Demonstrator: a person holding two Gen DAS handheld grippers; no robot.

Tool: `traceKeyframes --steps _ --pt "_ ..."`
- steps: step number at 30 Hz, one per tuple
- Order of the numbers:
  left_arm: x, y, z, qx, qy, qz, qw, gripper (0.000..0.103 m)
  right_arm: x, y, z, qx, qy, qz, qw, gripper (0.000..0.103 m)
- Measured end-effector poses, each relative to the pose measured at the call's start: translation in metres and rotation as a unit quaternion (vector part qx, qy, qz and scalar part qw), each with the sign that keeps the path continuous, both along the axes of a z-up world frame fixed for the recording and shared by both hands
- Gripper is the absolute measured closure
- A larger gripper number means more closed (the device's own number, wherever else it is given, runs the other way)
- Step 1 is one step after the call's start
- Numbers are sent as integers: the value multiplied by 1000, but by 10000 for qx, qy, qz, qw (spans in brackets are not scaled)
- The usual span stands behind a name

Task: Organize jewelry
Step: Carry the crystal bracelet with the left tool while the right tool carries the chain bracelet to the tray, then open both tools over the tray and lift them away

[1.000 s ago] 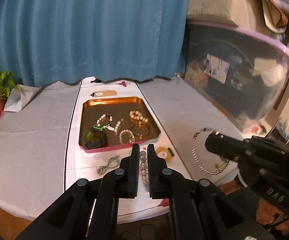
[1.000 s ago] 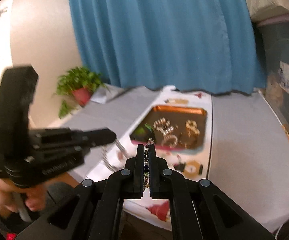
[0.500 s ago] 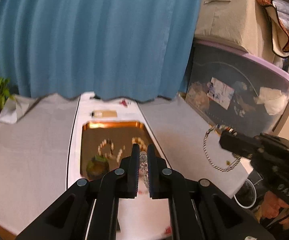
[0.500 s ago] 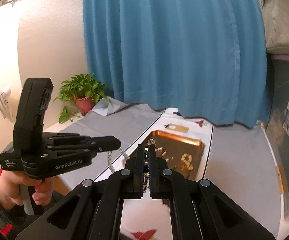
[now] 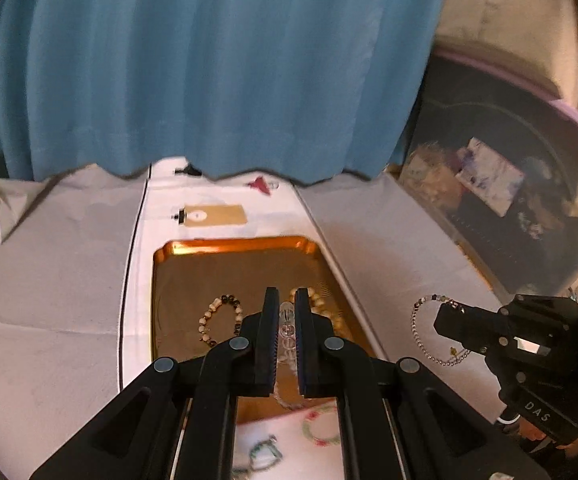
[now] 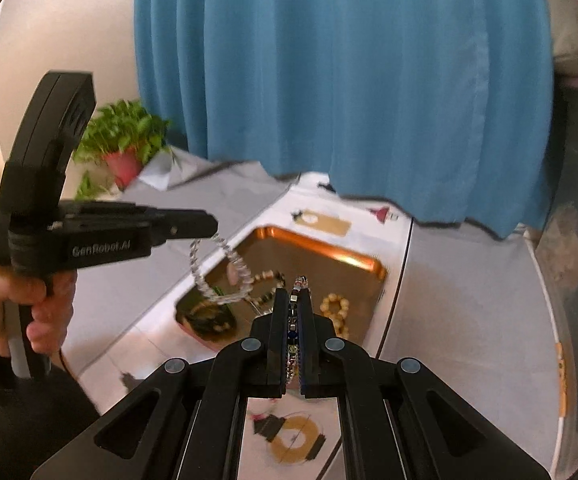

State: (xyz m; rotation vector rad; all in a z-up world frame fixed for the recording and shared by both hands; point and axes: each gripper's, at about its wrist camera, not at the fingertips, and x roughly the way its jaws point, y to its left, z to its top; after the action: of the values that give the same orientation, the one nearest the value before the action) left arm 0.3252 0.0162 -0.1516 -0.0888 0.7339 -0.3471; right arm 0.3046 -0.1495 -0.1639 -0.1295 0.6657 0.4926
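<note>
A copper tray (image 5: pixel 233 245) lies on a white runner and holds several beaded bracelets, such as a cream-and-dark one (image 5: pixel 219 320). My left gripper (image 5: pixel 287 300) hangs over the tray's near half, shut on a clear crystal bead bracelet (image 5: pixel 287 322). In the right wrist view that bracelet (image 6: pixel 217 276) dangles in a loop from the left gripper (image 6: pixel 213 226) above the tray (image 6: pixel 329 250). My right gripper (image 6: pixel 299 292) is shut on a thin chain bracelet (image 6: pixel 293 332) with coloured stones. The chain (image 5: pixel 421 332) hangs beside the tray's right edge.
A blue curtain (image 5: pixel 209 72) closes off the back of the table. A potted plant (image 6: pixel 123 148) stands at the far left, and a large clear storage bin (image 5: pixel 509 184) at the right. A tan tag (image 5: pixel 213 215) lies behind the tray. A green bracelet (image 5: pixel 263 454) and a ring (image 5: pixel 321 426) lie in front of it.
Both grippers have moved forward over the table with their bracelets. The tray is now close beneath them, and the loose items in front of it have slid to the bottom of the views.
</note>
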Motion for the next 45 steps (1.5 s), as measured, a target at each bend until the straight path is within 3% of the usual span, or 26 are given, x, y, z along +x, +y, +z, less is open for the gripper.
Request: traceKeyframes --steps 5,9,12,19,20,21,22,23,24,25,27,37,45 --pt "28 9 -28 555 112 157 9983 98 27 7 -15 80 117 134 9998 99" --pt "50 19 -60 711 490 206 9961 98 54 21 -27 152 271 223 9993 99" --pt "54 25 -77 735 665 239 9948 98 72 31 -44 401 630 228 9969 99" --pt "46 31 -91 949 756 365 9919 97 79 49 -76 232 910 -109 9955 96" --pt "44 32 -89 928 765 385 9920 97 82 48 -77 344 1031 -122 9940 94" --pt "41 33 -87 921 800 428 9916 93 83 46 -77 410 1131 -131 9927 78" --pt "38 33 -85 962 839 474 9907 80 82 45 -76 431 1169 -162 9921 46" --pt "36 33 -81 983 825 515 9904 70 77 43 -73 448 1122 -180 9925 30" --pt "30 35 -76 981 733 568 9908 46 72 41 -69 503 1028 -158 9933 18" --pt "21 36 -67 951 540 626 9920 29 65 38 -63 542 912 -130 9943 18" --pt "5 38 -53 897 217 691 9933 24 54 37 -55 446 861 -176 9951 18" --pt "-73 33 -13 763 -38 646 9950 24 -27 16 -21 577 455 -159 9972 11" --pt "-135 30 -10 643 -279 642 9955 22 -93 3 -10 481 -62 -375 9981 0"
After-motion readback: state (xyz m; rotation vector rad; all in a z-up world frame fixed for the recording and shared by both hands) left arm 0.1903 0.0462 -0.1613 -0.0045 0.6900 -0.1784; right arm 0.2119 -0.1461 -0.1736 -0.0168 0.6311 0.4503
